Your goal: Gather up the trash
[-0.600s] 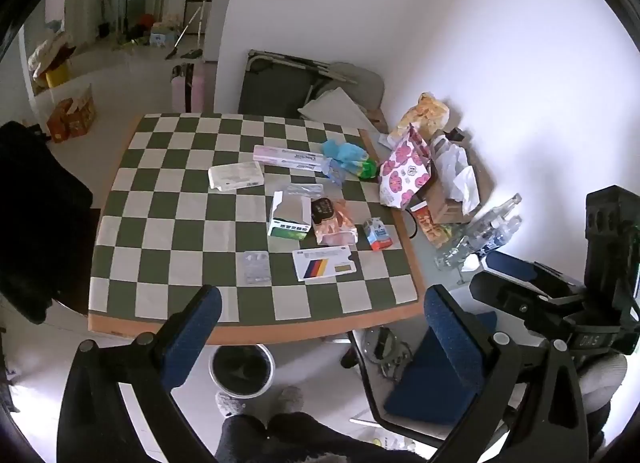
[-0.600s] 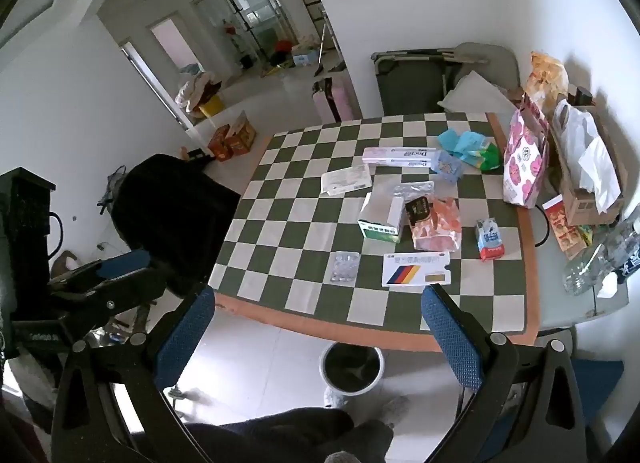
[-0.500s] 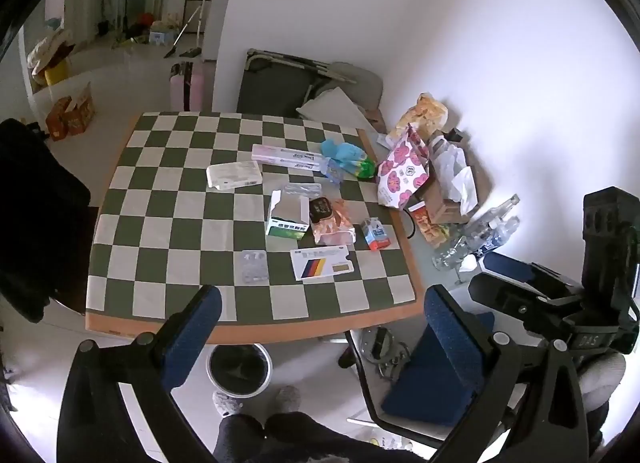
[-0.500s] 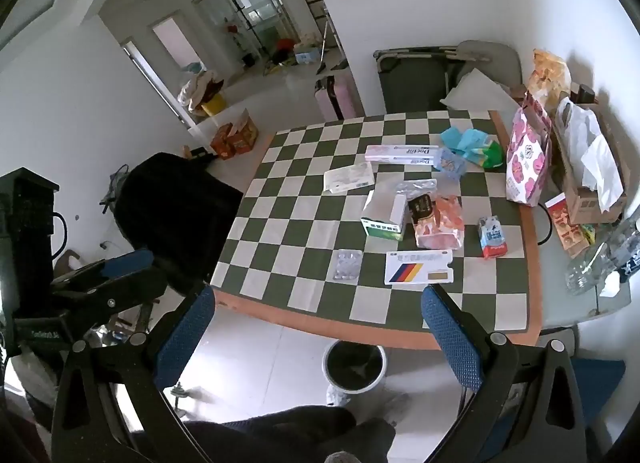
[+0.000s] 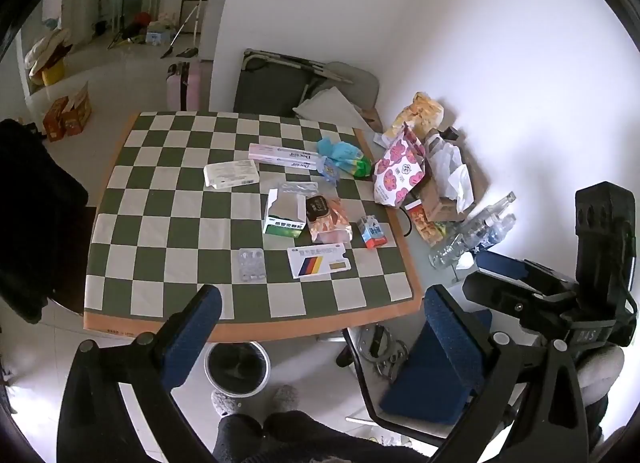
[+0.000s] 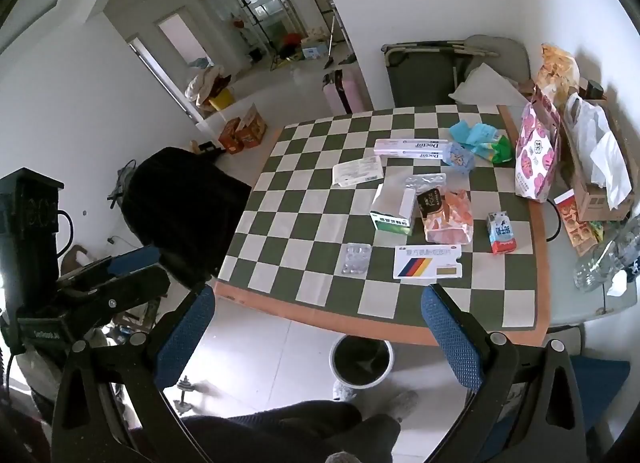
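Note:
Trash lies on a checkered table (image 5: 168,231) (image 6: 304,223): a blister pack (image 5: 251,264) (image 6: 355,258), a striped white box (image 5: 318,261) (image 6: 427,261), an open green box (image 5: 285,211) (image 6: 394,207), an orange snack bag (image 5: 329,219) (image 6: 446,217), a small red carton (image 5: 371,231) (image 6: 501,231), a long toothpaste box (image 5: 285,155) (image 6: 412,147) and a white packet (image 5: 231,173) (image 6: 358,170). A lined trash bin (image 5: 237,367) (image 6: 362,360) stands on the floor under the near edge. My left gripper (image 5: 320,327) and right gripper (image 6: 320,327) are open and empty, held above and short of the table.
A floral bag (image 5: 398,171), a cardboard box with tissue (image 5: 444,191) and plastic bottles (image 5: 472,231) crowd the table's right side. A black chair (image 6: 180,207) stands at the left. A blue-seated chair (image 5: 432,375) is at the near right. My legs are below.
Both grippers have drawn back and up slightly; the table looks a little smaller and farther. Nothing on the table has moved.

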`<state>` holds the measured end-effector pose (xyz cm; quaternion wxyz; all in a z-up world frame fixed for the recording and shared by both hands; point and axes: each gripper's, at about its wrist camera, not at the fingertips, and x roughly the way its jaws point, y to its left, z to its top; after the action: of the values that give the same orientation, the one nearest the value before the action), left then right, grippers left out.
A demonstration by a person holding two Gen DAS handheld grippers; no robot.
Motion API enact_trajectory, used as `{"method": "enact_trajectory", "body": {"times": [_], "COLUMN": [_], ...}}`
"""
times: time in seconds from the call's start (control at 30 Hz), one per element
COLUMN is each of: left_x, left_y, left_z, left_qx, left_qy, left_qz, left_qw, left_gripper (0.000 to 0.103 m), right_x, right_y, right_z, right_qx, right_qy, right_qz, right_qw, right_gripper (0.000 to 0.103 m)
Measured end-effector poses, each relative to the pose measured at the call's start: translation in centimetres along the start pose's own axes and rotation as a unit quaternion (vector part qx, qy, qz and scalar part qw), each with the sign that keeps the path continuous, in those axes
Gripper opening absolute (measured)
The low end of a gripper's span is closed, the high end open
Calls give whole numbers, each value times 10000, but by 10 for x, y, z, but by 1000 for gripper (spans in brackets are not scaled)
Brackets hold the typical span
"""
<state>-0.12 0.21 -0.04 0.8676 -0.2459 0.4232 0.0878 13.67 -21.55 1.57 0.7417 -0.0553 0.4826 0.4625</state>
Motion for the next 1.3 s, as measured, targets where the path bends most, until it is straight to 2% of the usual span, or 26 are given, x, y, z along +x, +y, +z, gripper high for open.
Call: {"method": "enact_trajectory", "body": {"times": [1.3], "left_x": [0], "left_y": [2], "left_z": [-1], "left_qx": [26], "left_qy": [-48], "left_qz": [15], "left_qw": [10000], "left_gripper": [103], "right_x": [-4], "right_y": [1], "right_z": [1], "right_qx": [-15], "right_qy": [-1], "right_qz": [2], "right_qw": [10000], "right_gripper": [103]}}
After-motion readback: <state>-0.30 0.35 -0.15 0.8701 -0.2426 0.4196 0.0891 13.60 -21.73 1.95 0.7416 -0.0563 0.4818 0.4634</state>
